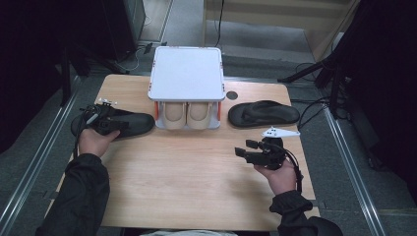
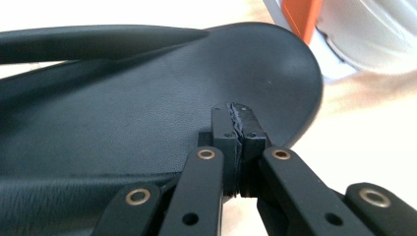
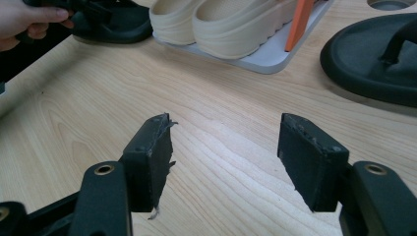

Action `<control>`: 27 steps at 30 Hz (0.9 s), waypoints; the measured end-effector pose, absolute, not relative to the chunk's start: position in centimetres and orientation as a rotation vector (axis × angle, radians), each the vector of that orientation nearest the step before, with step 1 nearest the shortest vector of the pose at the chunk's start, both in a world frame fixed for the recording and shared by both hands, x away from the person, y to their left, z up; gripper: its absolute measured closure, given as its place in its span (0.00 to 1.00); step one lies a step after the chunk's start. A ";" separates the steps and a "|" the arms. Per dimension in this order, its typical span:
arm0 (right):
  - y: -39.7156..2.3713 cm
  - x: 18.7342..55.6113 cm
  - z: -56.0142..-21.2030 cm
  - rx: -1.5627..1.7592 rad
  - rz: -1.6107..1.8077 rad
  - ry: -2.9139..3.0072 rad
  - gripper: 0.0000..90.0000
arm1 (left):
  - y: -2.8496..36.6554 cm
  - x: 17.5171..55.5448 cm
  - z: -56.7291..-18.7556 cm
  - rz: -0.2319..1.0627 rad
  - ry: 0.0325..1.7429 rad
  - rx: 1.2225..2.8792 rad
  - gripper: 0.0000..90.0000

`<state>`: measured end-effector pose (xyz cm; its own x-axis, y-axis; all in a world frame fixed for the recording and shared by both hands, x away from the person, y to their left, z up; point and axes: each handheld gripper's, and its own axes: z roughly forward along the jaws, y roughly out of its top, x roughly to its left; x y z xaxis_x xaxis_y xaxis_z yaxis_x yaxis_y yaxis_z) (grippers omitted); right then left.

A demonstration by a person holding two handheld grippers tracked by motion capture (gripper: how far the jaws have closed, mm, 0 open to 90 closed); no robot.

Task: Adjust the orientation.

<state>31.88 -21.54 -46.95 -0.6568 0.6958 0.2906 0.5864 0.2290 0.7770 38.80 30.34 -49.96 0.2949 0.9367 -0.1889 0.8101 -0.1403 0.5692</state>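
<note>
No readable text, brand, no. or sign anywhere: black sandals (image 1: 118, 124), beige shoes (image 1: 187, 114), white rack (image 1: 187, 73) and worktop (image 1: 196, 182) all look plain, no labels visible from here.

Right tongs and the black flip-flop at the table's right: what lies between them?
Bare wood. In the right gripper view the open right tongs face the black flip-flop across uncovered tabletop; the high view shows that too.

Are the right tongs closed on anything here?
No. The right tongs stand wide open over bare wooden table, with nothing between them.
</note>
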 end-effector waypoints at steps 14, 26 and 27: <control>-21.0 32.4 -46.8 1.223 1.423 2.384 0.43 | 30.0 35.3 -50.1 0.229 1.488 2.043 0.99; -20.8 32.6 -46.9 1.218 1.427 2.387 0.43 | 33.1 33.6 -47.4 0.338 1.541 1.860 1.00; -20.7 32.7 -46.9 1.216 1.428 2.385 0.43 | 33.6 33.4 -47.3 0.341 1.554 1.855 1.00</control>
